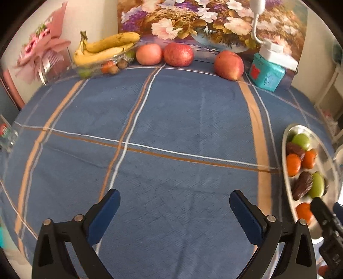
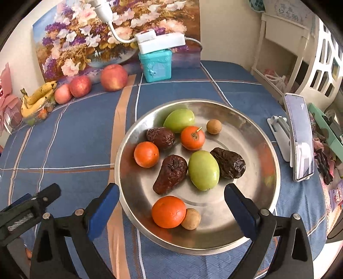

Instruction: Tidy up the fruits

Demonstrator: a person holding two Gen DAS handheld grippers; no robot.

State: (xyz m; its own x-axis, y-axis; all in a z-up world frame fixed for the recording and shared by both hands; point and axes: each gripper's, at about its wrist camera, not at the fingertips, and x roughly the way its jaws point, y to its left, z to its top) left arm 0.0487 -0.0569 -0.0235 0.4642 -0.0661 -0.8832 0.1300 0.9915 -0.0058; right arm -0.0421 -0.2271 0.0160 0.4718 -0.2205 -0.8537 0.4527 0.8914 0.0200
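A steel plate [image 2: 253, 133] holds three orange fruits [image 2: 169, 211], two green fruits [image 2: 203, 170], three wrinkled brown dates [image 2: 171, 172] and two small brown longans [image 2: 191, 218]. My right gripper [image 2: 171, 199] is open and empty, its jaws wide over the plate's near rim. My left gripper [image 1: 174, 202] is open and empty above bare blue cloth; the plate [image 1: 288, 199] lies at its right. Three red apples [image 1: 178, 54] and a bunch of bananas [image 1: 103, 50] on a clear tray of small fruits [image 1: 100, 68] stand at the table's far edge.
A teal box [image 1: 267, 76] with a white power strip stands before a flower painting [image 1: 193, 19]. A phone on a white stand [image 2: 299, 137] is right of the plate. A pink bouquet [image 1: 40, 53] and a glass [image 1: 6, 137] are at the left.
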